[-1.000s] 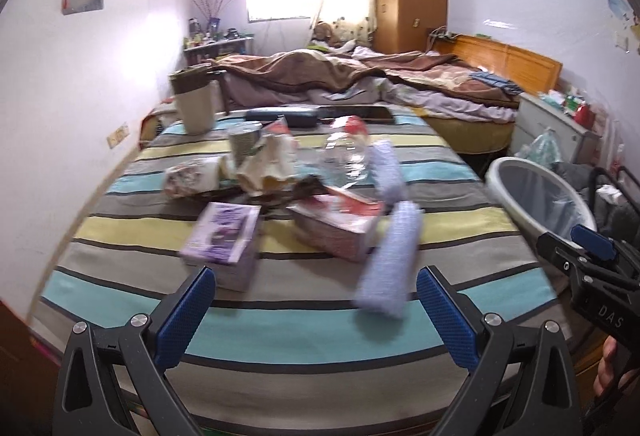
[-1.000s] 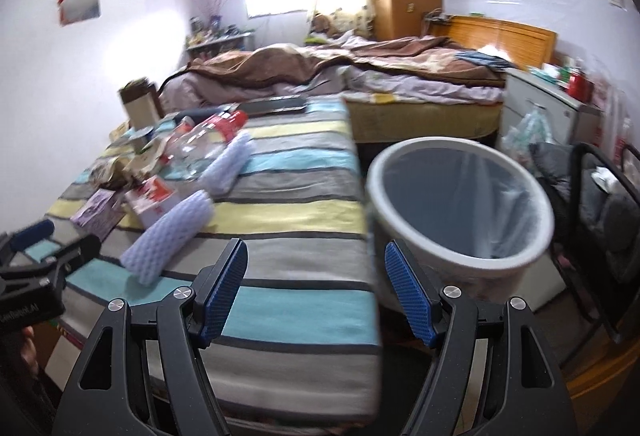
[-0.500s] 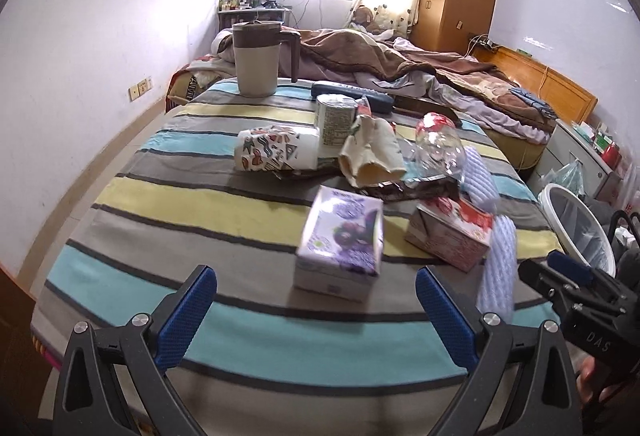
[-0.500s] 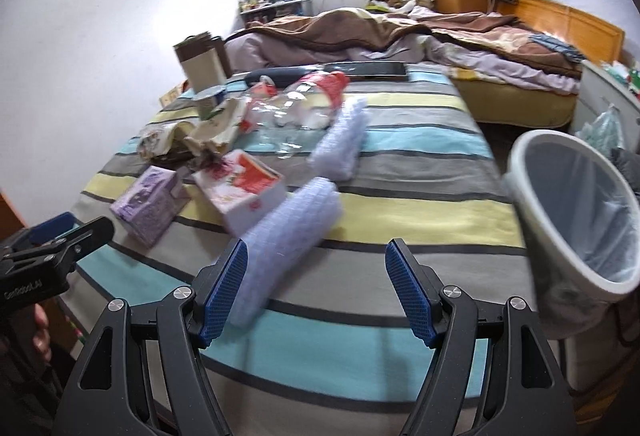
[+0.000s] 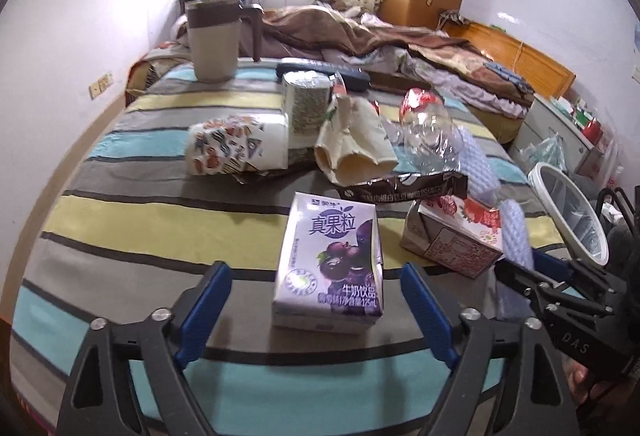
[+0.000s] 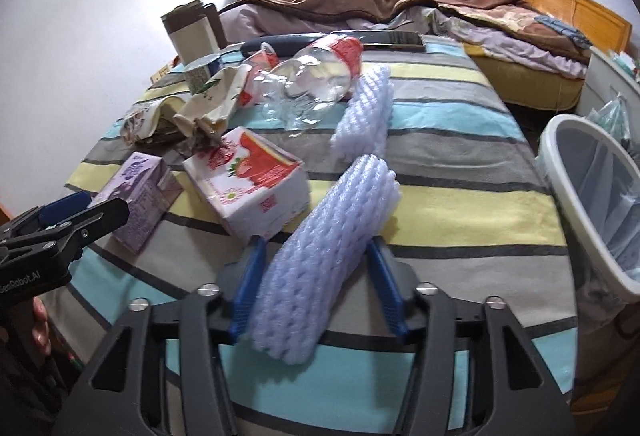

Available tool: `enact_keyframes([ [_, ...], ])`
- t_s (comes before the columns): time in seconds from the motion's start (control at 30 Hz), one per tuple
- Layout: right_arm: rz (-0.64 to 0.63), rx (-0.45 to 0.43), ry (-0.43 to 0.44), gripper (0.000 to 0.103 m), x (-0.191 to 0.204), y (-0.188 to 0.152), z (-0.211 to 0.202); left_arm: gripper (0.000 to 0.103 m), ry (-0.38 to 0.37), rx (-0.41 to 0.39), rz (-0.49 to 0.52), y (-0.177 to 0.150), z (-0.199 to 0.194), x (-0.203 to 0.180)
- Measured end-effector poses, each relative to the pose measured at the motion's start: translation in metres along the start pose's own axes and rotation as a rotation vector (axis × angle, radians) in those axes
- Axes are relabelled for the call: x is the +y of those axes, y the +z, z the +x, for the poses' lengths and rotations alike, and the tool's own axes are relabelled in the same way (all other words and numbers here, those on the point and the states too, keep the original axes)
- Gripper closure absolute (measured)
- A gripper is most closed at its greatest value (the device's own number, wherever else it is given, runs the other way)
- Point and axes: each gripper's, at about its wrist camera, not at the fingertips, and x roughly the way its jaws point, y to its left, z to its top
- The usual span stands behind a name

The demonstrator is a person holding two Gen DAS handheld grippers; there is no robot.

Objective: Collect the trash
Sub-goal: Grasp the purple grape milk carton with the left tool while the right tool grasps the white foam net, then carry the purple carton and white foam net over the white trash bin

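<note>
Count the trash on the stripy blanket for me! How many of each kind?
Drink cartons: 2, purple and strawberry
Foam net sleeves: 2, near and far
Clear plastic bottle: 1
Paper cups: 3
Brown wrapper: 1
Total: 9

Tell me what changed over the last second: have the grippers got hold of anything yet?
Both grippers came in over the striped cloth and have been closing. The left gripper now straddles the purple milk carton, pads still clear of it. The right gripper brackets the near foam sleeve, grip unconfirmed. The other trash and the bin stayed put.
</note>
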Motion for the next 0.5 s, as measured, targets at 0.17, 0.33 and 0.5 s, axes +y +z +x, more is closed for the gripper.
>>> enact_keyframes([
  [0.17,0.001,0.012,-0.016,0.060,-0.008,0.002,0.001,0.027,-0.004,0.020,-0.014,0.006,0.010,-0.001],
  [0.33,-0.013,0.006,-0.035,0.073,-0.014,0.002,-0.002,0.046,-0.012,0.044,0.002,0.007,0.019,-0.006],
  [0.5,-0.019,-0.010,-0.039,0.076,-0.018,0.004,-0.003,0.046,0.008,0.040,0.016,0.007,0.020,-0.012],
])
